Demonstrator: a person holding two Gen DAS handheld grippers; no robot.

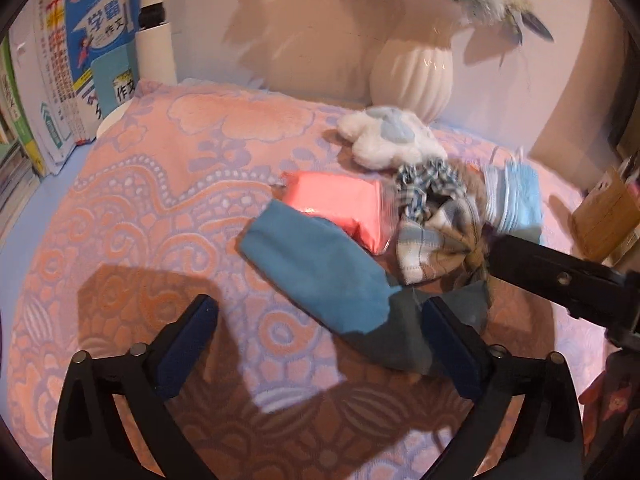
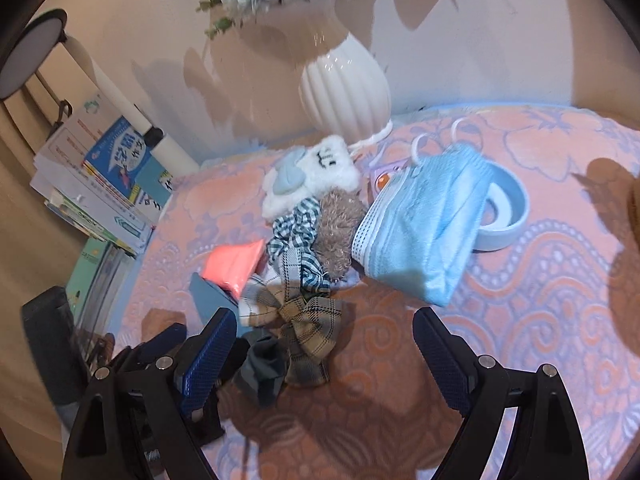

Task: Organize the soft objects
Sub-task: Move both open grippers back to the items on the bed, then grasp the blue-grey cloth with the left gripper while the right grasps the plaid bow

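A pile of soft things lies on a pink patterned blanket [image 1: 140, 208]. It holds a teal cloth [image 1: 316, 276], a pink packet [image 1: 340, 204], a white and blue plush [image 1: 390, 136], plaid bows [image 2: 308, 316], a checked scrunchie [image 2: 298, 226], a brown fuzzy scrunchie [image 2: 338, 232] and a blue face mask [image 2: 424, 232]. My left gripper [image 1: 320, 344] is open, its right finger resting at the dark end of the teal cloth. My right gripper [image 2: 324, 356] is open just short of the plaid bows, holding nothing.
A white ribbed vase [image 2: 346, 84] with flowers stands behind the pile by the wall. A stack of books [image 1: 76, 72] stands at the left. A blue ring-shaped dish [image 2: 506, 216] lies under the mask's right side. A cardboard box [image 1: 604, 216] sits at the right.
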